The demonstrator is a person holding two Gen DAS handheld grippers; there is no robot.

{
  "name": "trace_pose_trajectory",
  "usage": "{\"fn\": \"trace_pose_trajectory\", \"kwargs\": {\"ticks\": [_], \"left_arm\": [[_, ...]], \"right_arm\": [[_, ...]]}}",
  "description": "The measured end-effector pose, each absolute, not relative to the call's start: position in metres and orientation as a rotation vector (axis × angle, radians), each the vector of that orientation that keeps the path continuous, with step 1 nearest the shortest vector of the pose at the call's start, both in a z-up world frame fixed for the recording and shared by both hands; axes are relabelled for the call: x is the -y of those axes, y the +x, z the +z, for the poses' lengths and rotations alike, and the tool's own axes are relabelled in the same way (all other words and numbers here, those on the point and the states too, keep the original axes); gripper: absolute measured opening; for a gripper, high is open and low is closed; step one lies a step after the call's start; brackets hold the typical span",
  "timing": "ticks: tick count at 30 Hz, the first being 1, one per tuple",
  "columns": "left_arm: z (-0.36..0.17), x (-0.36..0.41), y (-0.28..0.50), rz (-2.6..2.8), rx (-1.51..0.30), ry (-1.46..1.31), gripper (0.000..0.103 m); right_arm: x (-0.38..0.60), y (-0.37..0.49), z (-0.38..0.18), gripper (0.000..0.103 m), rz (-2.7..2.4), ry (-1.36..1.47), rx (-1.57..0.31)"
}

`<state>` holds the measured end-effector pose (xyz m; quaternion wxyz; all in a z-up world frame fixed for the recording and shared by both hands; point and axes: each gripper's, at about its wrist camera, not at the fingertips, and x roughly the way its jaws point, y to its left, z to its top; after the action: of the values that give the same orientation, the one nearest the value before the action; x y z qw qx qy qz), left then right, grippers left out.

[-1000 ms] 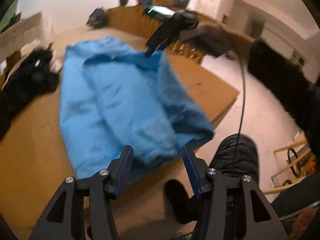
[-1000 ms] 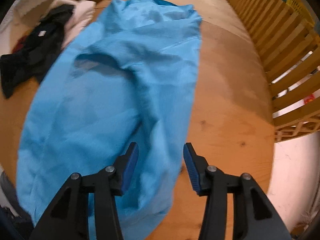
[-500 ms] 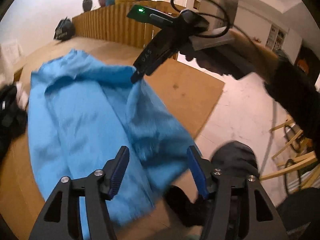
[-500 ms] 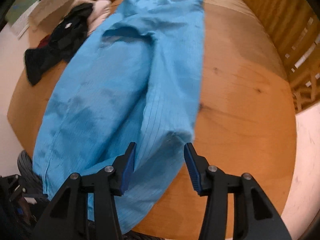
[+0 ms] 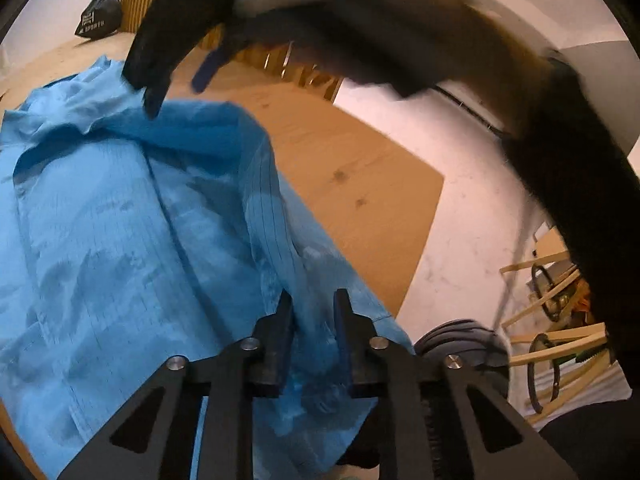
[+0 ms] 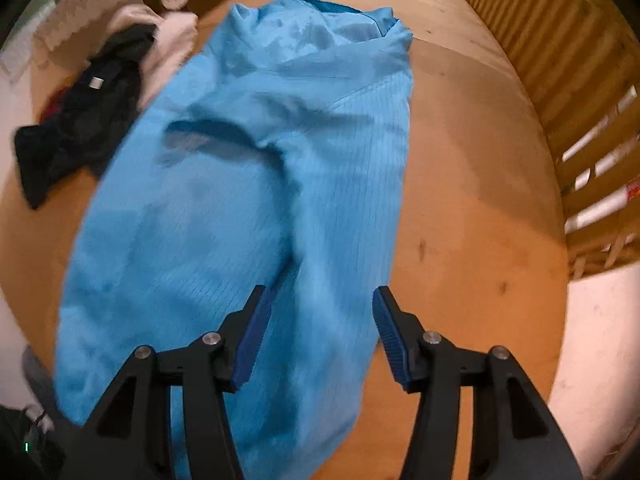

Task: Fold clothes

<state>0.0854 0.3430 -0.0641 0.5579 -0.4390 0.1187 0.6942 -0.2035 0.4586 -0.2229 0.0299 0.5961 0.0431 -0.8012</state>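
We have the light, limp shirt [image 6: 256, 184] lengthwise on the tabletop [image 6: 472, 200], its near hem clamped in our left tongs [image 5: 313, 320], right tongs [image 6: 318, 320] apart above it; best held by hem or seams.

We see a wooden desk [image 6: 472, 184] bounded by a slatted wooden railing [image 6: 560, 92], a black bag [image 5: 98, 14] at its far end, and pale floor [image 5: 472, 200] with bamboo chairs [image 5: 556, 320] beyond.
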Motion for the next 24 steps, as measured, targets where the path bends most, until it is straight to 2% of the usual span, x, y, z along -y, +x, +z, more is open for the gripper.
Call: {"fn": "trace_pose_trajectory", "kwargs": {"ticks": [6,7,8,9,10,16,17,18,20,24], "left_arm": [[-0.058,-0.332,0.074,1.617,-0.152,-1.042,0.013],[-0.058,-0.33,0.072,1.615,-0.138,-1.044,0.013],[-0.058,-0.328,0.071,1.613,-0.124,-1.047,0.013],[-0.059,-0.326,0.07,1.609,-0.116,-1.049,0.013],[-0.06,-0.324,0.069,1.604,-0.107,-1.051,0.013],[-0.059,-0.311,0.067,1.614,-0.097,-1.043,0.013],[-0.058,-0.309,0.067,1.63,-0.115,-1.041,0.013],[-0.058,-0.308,0.066,1.647,-0.134,-1.038,0.015],[-0.06,-0.305,0.062,1.668,-0.137,-1.074,0.038],[-0.062,-0.311,0.068,1.674,-0.209,-1.08,0.052]], "right_arm": [[-0.452,-0.245,-0.251,0.052,-2.445,1.904,-0.252],[-0.454,-0.249,-0.253,0.044,-2.443,1.911,-0.228],[-0.456,-0.252,-0.256,0.019,-2.442,1.916,-0.192],[-0.461,-0.253,-0.254,0.007,-2.453,1.91,-0.139],[-0.466,-0.254,-0.252,0.005,-2.467,1.9,-0.081],[-0.484,-0.252,-0.23,0.004,-2.487,1.827,0.163],[-0.484,-0.251,-0.227,0.004,-2.494,1.825,0.157],[-0.482,-0.25,-0.224,0.004,-2.506,1.824,0.138],[-0.478,-0.249,-0.225,0.004,-2.505,1.831,0.125],[-0.473,-0.254,-0.226,0.005,-2.491,1.85,0.092]]}}
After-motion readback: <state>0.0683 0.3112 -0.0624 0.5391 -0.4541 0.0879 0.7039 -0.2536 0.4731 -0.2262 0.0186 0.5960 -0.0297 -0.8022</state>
